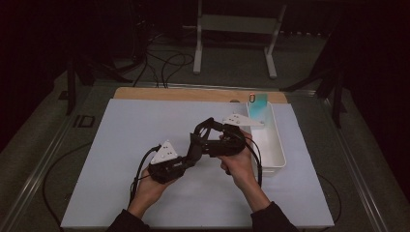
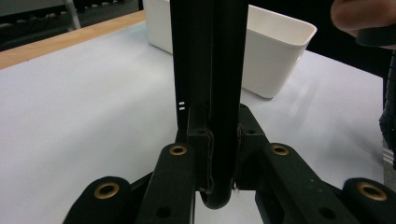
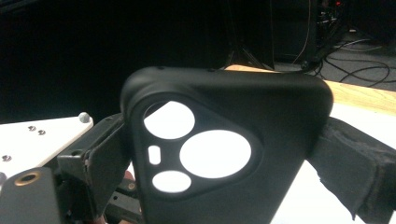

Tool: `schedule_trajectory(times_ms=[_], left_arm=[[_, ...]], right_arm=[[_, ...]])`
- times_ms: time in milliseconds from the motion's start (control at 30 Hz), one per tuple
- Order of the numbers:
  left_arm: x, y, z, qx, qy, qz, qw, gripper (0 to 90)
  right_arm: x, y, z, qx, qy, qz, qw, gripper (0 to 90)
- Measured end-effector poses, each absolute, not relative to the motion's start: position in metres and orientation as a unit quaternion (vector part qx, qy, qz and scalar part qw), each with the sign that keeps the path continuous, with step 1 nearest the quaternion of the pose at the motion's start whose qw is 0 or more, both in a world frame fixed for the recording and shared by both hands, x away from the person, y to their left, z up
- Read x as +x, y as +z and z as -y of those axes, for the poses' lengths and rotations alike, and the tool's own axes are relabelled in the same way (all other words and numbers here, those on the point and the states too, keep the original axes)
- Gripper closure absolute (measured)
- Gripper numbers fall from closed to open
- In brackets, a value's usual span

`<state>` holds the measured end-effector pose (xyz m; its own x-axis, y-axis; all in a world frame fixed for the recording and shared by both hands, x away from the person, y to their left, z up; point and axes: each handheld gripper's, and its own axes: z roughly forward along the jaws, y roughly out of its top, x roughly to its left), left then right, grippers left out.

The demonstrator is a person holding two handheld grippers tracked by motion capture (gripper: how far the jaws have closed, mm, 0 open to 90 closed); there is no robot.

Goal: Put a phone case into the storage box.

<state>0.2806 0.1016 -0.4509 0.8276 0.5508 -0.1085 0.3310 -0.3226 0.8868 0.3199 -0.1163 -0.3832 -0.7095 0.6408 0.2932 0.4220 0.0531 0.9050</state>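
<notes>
A: We're pinching the black phone case (image 3: 224,154) with the left gripper (image 1: 193,152) over the white mat (image 1: 121,145).

B: Right gripper (image 1: 205,126) is gripping it too, with a white bin (image 1: 270,145) sitting just beside.

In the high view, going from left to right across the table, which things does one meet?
Left claw with its grey plate → black phone case held between the two claws → right claw → white bin with a turquoise item standing at its far end.
</notes>
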Motion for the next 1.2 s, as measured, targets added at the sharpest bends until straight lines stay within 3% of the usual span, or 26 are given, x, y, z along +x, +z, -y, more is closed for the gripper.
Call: schedule_trajectory(times_ms=[433, 900, 1200], left_arm=[[0.280, -0.453, -0.098, 0.812, 0.101, -0.265, 0.510, 79.3], [0.282, -0.451, -0.106, 0.811, 0.095, -0.269, 0.511, 46.1], [0.277, -0.444, -0.123, 0.791, 0.133, -0.291, 0.522, 15.5]], right_arm=[[0.316, -0.383, 0.112, 0.350, 0.569, -0.737, 0.103, 12.9], [0.317, -0.384, 0.109, 0.349, 0.564, -0.741, 0.105, 13.0], [0.318, -0.385, 0.111, 0.350, 0.560, -0.744, 0.105, 13.0]])
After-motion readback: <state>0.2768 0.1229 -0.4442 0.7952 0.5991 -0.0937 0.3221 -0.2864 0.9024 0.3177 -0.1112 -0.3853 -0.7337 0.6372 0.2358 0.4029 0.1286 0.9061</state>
